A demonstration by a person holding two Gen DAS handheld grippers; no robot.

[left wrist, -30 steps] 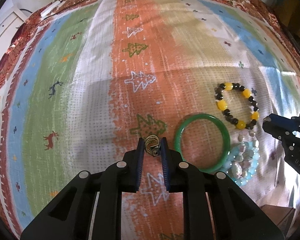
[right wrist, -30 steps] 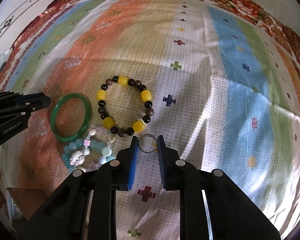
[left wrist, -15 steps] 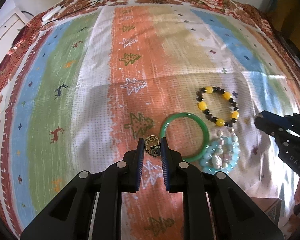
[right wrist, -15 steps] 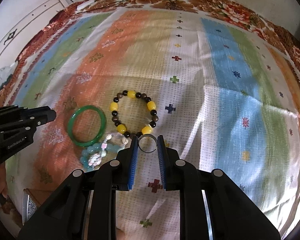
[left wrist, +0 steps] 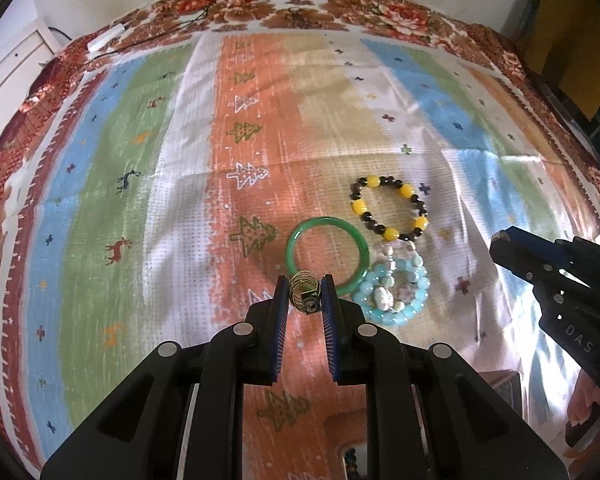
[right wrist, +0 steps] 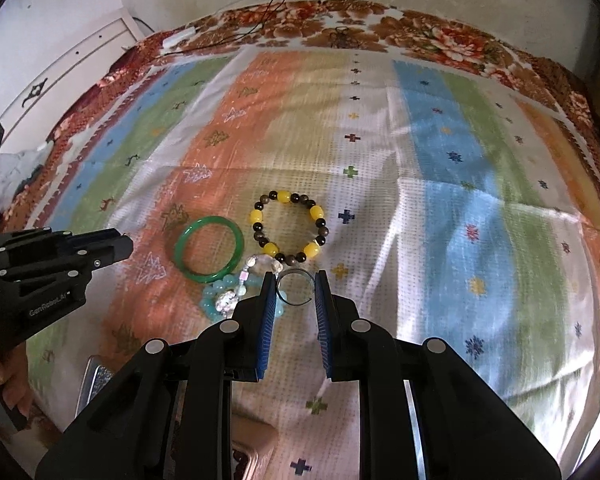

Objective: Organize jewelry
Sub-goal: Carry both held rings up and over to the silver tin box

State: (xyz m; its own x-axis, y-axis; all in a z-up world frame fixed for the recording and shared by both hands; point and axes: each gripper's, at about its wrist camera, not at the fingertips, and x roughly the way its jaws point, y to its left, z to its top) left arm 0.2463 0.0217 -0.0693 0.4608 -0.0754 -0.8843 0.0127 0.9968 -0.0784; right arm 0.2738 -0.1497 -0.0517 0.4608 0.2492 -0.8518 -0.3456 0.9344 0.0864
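Observation:
My left gripper (left wrist: 304, 294) is shut on a gold coiled ring (left wrist: 302, 292), held above the cloth. My right gripper (right wrist: 295, 290) is shut on a thin silver ring (right wrist: 295, 289), also held above the cloth. On the striped cloth lie a green bangle (left wrist: 327, 255) (right wrist: 209, 249), a yellow and dark bead bracelet (left wrist: 389, 208) (right wrist: 288, 226) and a pale blue bead bracelet (left wrist: 394, 292) (right wrist: 226, 298). The three bracelets lie close together between the two grippers. The blue bracelet is partly hidden by my right fingers in the right wrist view.
The striped cloth (left wrist: 140, 200) has a red floral border (right wrist: 440, 40) at the far edge, with thin cables (left wrist: 160, 32) there. A white cabinet (right wrist: 60, 76) stands at the left. A box edge (right wrist: 96, 376) shows at the near edge below the grippers.
Both grippers have risen and pulled back from the cloth with their rings still held. The bracelets look smaller and lie where they were.

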